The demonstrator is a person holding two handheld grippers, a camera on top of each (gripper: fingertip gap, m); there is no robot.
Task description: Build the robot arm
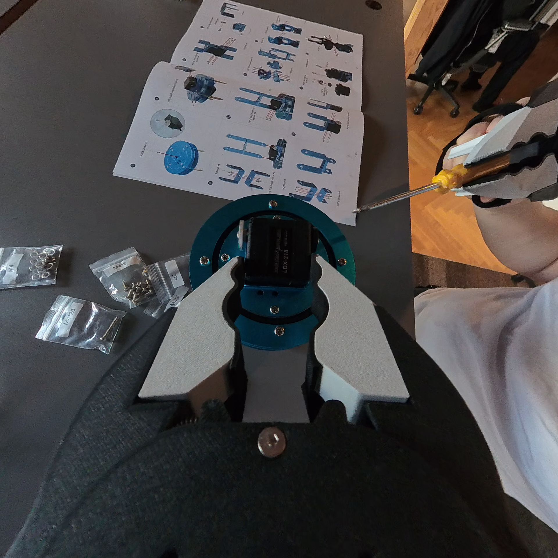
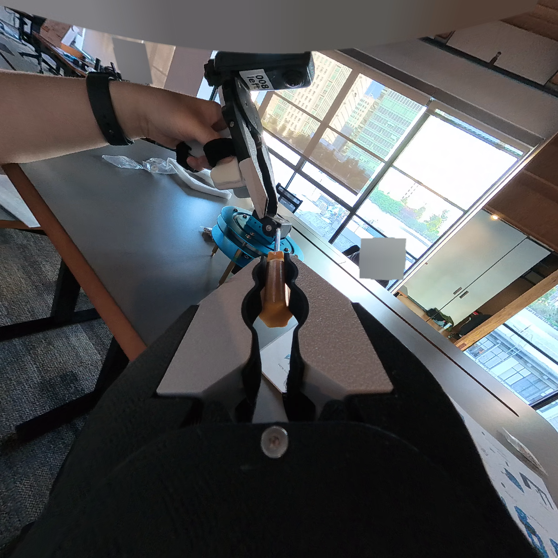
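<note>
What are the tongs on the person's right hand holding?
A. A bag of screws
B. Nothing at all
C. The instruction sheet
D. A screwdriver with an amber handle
D: the right tongs are shut on the amber-handled screwdriver, its metal shaft aimed toward the blue round base and black servo that the left tongs straddle on the table.

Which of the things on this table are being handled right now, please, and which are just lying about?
In hand:
- left tongs around black servo on blue ring base
- right tongs shut on screwdriver

Lying about:
- instruction sheets
- screw bags
</note>
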